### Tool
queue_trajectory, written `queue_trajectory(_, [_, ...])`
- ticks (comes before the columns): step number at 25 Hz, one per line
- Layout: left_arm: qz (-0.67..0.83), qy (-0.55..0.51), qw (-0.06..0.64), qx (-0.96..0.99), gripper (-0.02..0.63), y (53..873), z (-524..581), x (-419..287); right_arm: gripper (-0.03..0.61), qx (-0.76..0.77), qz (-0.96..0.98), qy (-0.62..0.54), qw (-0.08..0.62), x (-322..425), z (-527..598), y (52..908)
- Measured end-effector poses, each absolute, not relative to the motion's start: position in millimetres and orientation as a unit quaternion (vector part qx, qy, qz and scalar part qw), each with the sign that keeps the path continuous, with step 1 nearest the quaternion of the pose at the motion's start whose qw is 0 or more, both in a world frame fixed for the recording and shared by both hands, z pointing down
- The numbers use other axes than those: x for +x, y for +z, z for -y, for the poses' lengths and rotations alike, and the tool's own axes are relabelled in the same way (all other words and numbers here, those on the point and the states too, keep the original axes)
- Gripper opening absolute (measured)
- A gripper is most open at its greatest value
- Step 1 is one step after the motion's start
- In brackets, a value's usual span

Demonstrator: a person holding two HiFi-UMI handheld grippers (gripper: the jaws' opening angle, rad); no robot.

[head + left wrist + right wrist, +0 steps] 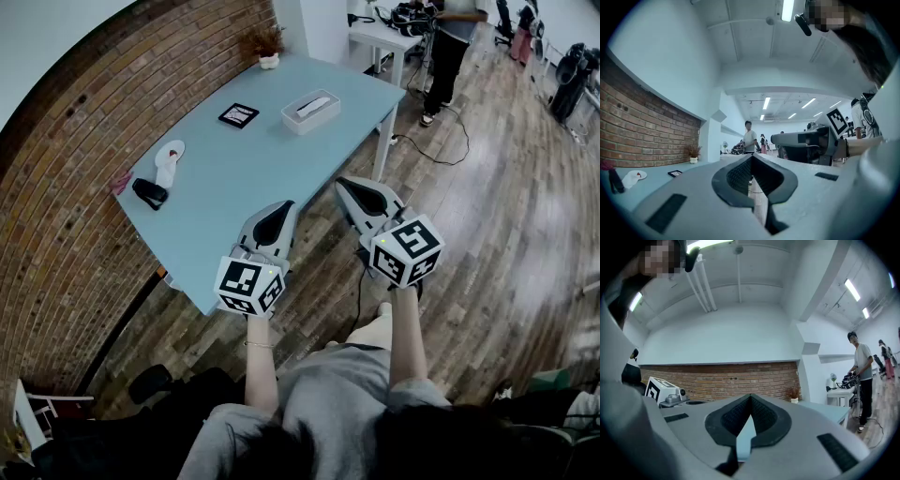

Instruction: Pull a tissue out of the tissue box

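The tissue box is white, with a tissue poking from its top slot, and stands toward the far right of the light blue table. Neither gripper view shows it. My left gripper hovers level over the table's near edge, far short of the box, its jaws closed with nothing between them. My right gripper is held level just off the table's right edge, also shut and empty. Each gripper shows in the other's view: the right gripper and the left gripper's marker cube.
On the table lie a black marker card, a white object, a black object and a small potted plant. A brick wall runs along the left. A person stands by a white desk; a cable crosses the wooden floor.
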State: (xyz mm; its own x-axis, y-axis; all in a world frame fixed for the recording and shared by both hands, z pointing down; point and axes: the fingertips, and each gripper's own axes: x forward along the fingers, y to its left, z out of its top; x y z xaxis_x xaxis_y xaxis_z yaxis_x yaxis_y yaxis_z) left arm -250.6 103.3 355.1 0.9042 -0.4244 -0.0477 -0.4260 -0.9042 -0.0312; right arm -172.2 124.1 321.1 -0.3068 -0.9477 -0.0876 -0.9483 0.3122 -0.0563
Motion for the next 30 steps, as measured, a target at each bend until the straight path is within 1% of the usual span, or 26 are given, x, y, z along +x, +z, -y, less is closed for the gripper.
queue_trajectory(14, [-0.200, 0.023, 0.012, -0.979, 0.003, 355.4, -88.7, -246.9, -0.002, -0.593, -0.804, -0.007, 0.047, -173.1, -104.7, 327.3])
queue_trajectory(18, [-0.196, 0.027, -0.003, -0.980, 0.003, 360.5, -79.8, -244.5, -0.002, -0.597, -0.801, -0.016, 0.048, -172.0, -100.0, 334.7])
queue_trajectory(23, [-0.181, 0.017, -0.013, -0.983, 0.003, 368.2, -81.2, -225.2, -0.002, -0.611, -0.790, -0.024, 0.049, -152.0, -98.0, 337.1])
queue_trajectory(30, [-0.164, 0.039, -0.011, -0.986, 0.003, 347.1, -58.9, -180.8, -0.002, -0.619, -0.784, -0.006, 0.039, -114.4, -71.8, 313.7])
